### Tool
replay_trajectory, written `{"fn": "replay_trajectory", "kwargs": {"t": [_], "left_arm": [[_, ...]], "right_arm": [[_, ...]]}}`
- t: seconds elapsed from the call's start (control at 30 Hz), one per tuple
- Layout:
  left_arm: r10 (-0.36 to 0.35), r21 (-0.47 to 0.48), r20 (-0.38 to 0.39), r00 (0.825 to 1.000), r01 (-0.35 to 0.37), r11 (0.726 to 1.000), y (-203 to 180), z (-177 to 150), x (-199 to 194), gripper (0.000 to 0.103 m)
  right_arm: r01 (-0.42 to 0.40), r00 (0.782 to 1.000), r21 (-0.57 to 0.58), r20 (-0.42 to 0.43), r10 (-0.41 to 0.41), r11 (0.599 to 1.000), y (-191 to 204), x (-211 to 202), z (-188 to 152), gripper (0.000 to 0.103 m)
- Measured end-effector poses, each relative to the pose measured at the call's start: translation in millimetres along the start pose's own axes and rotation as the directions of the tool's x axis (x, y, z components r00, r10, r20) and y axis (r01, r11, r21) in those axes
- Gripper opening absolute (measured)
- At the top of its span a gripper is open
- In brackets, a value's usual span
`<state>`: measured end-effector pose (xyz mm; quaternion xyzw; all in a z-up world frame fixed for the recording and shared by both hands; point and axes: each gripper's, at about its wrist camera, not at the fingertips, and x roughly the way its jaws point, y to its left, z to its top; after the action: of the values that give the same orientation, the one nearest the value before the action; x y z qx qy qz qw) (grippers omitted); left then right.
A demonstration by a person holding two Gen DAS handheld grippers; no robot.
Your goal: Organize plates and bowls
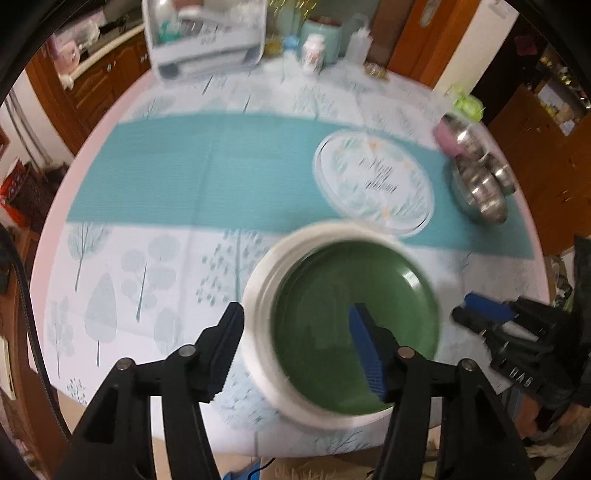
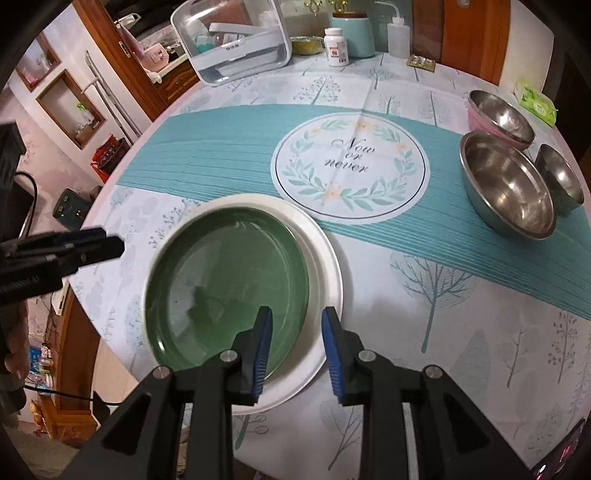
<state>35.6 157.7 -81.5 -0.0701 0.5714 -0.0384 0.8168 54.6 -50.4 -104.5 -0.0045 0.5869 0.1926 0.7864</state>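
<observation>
A green plate (image 2: 225,280) lies on a larger white plate (image 2: 328,266) near the table's front edge; both also show, blurred, in the left wrist view (image 1: 354,325) (image 1: 258,295). My left gripper (image 1: 295,350) is open, its jaws straddling the plates' left rim. It shows in the right wrist view (image 2: 92,243) at the left. My right gripper (image 2: 295,350) is open over the plates' right rim, holding nothing. It shows in the left wrist view (image 1: 480,310). Three steel bowls (image 2: 506,184) (image 2: 498,114) (image 2: 561,177) stand at the right.
A round printed mat (image 2: 351,166) lies on a teal runner (image 2: 221,147) mid-table. A clear plastic box (image 2: 236,40), a pill bottle (image 2: 336,46), a teal canister (image 2: 354,35) and a squeeze bottle (image 2: 399,37) stand at the back. A green pack (image 2: 537,101) lies far right.
</observation>
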Motion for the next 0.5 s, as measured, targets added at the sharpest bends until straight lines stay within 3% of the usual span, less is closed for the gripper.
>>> {"fn": "replay_trajectory", "kwargs": {"t": [0.07, 0.17, 0.5], "left_arm": [[-0.026, 0.018, 0.027, 0.999, 0.025, 1.0, -13, 8, -11, 0.061], [-0.058, 0.046, 0.075, 0.996, 0.054, 0.997, -35, 18, -28, 0.074], [-0.172, 0.143, 0.165, 0.971, 0.149, 0.978, -126, 53, -57, 0.089]], "right_arm": [[-0.007, 1.0, -0.001, 0.016, 0.007, 1.0, -2, -12, 2, 0.028], [-0.01, 0.999, -0.006, 0.046, 0.01, 1.0, -5, -31, 4, 0.028], [0.024, 0.991, 0.072, 0.13, -0.033, 0.997, -47, -95, 16, 0.034]]}}
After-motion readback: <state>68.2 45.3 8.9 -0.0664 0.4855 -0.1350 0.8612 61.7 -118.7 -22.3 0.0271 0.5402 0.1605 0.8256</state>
